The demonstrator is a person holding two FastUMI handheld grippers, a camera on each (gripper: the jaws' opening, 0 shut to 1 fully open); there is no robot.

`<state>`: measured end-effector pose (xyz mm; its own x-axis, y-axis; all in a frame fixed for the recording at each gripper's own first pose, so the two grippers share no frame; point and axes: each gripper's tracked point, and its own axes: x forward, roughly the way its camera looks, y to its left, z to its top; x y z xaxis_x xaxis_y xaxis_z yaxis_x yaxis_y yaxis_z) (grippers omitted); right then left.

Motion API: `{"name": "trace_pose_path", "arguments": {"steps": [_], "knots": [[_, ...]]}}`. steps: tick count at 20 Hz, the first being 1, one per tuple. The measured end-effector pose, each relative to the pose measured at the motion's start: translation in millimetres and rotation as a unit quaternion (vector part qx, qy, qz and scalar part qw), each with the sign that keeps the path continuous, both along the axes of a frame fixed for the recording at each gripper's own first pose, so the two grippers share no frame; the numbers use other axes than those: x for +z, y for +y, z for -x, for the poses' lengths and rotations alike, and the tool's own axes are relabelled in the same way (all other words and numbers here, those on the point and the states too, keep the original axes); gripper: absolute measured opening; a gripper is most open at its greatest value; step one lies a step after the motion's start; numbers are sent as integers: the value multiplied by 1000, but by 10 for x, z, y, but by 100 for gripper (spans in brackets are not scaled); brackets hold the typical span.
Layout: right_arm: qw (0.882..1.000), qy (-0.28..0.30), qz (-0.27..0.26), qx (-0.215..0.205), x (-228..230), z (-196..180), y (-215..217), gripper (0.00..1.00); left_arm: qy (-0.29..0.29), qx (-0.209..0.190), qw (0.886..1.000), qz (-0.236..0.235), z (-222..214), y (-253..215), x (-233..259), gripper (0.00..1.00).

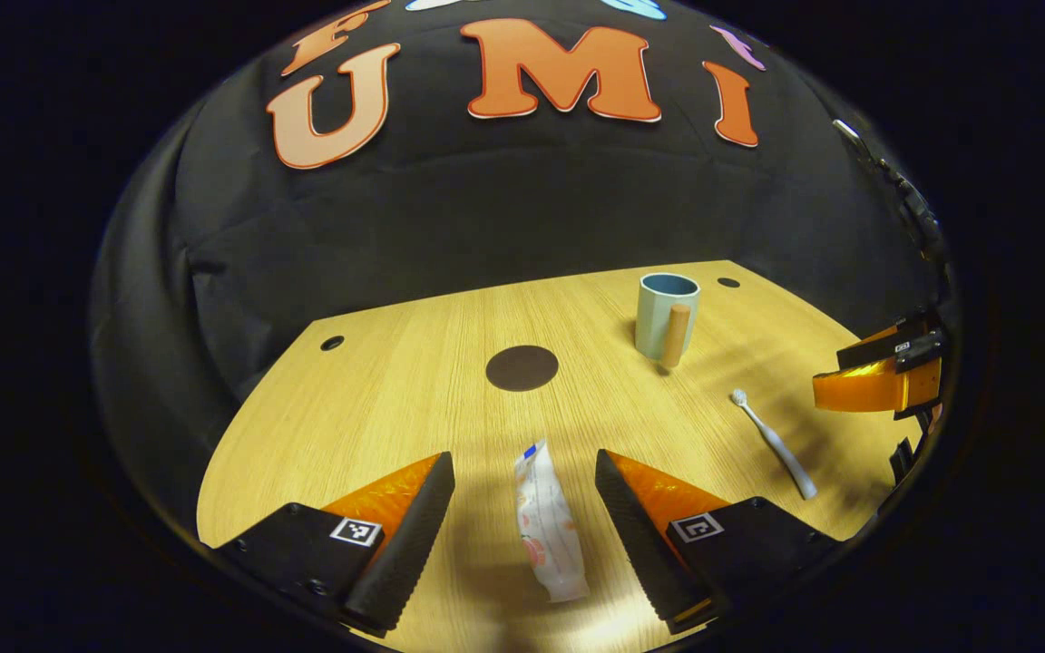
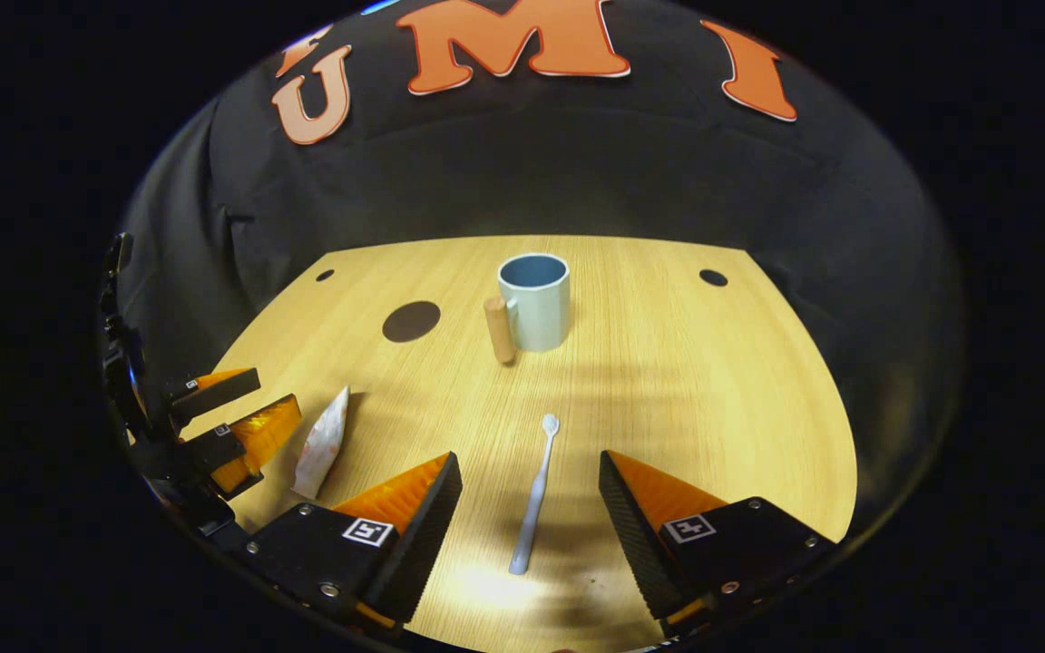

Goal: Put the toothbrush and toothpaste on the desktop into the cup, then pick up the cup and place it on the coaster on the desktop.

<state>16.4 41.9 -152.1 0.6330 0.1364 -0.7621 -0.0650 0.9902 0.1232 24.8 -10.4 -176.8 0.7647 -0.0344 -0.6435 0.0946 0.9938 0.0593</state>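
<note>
Desktop (image 1: 414,381): pale wood-grain board under warm light, backed by black cloth; small dark holes near the far corners.
Left gripper (image 1: 522,476): low over the near edge of the board, fingers spread wide, nothing pinched; toothpaste lying in the gap between them, touching neither finger. Also seen at the left rim of the right gripper view (image 2: 241,426), just beside the toothpaste.
Right gripper (image 2: 530,476): likewise low over the board, fingers spread wide and empty; toothbrush handle running up the gap, clear of both fingers. Seen at the right rim of the left gripper view (image 1: 881,376), near the toothbrush.
Cup (image 2: 534,301): pale blue-green mug, upright and empty, toward the far middle of the board; rounded wooden handle (image 2: 499,330) on its side, turned toward the grippers' end of the board. In the left gripper view (image 1: 667,315) standing far right of the coaster, well apart from it.
Toothpaste (image 1: 547,521): white tube with a blue end and reddish print, flat on the board, lengthwise along the left gripper's fingers. In the right gripper view (image 2: 322,442) at the near left, well apart from the cup.
Coaster (image 1: 522,367): dark round disc, flat and bare, mid-board beyond the toothpaste; in the right gripper view (image 2: 411,321) left of the cup.
Toothbrush (image 2: 534,494): white, flat on the board, head pointing toward the cup, well short of it. In the left gripper view (image 1: 774,443) lying slantwise at the near right.
</note>
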Motion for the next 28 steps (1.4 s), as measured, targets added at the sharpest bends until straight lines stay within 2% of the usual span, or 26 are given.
{"name": "trace_pose_path", "arguments": {"steps": [3,4,5,7,10,13,16,17,18,19,22,24,25,26,28], "knots": [[1000,31,0,0,-94,30,39,89,33,-1,999,10,-17,54,-118,97],[999,41,-4,1,-123,47,71,88,40,0,999,11,-62,71,-157,100],[999,47,-5,1,-131,36,77,86,50,2,999,13,-54,54,-197,97],[998,55,-1,1,-131,21,63,81,68,2,998,19,-12,32,-260,99],[997,76,7,-2,-150,7,91,75,94,10,995,22,9,67,-382,93],[995,95,15,-2,-137,-23,74,70,112,20,993,25,32,100,-462,94],[994,109,26,-3,-242,1,71,66,127,13,991,30,41,67,-510,94],[993,115,23,-5,-264,-6,85,59,132,11,991,32,50,64,-515,94],[992,120,23,-6,-309,8,85,61,138,8,990,35,53,59,-526,93],[992,123,26,-8,-346,4,76,59,142,8,989,39,61,66,-521,94],[990,136,28,-13,-427,42,45,52,158,15,986,51,40,55,-547,80],[989,146,24,-19,-473,55,40,46,169,21,984,57,58,87,-581,80],[988,152,26,-25,-491,60,21,42,165,20,985,54,25,147,-557,72],[987,154,25,-33,-489,59,1,40,167,13,984,53,5,190,-540,59],[986,160,19,-42,-486,47,-16,32,166,14,985,53,6,211,-525,56]]}}
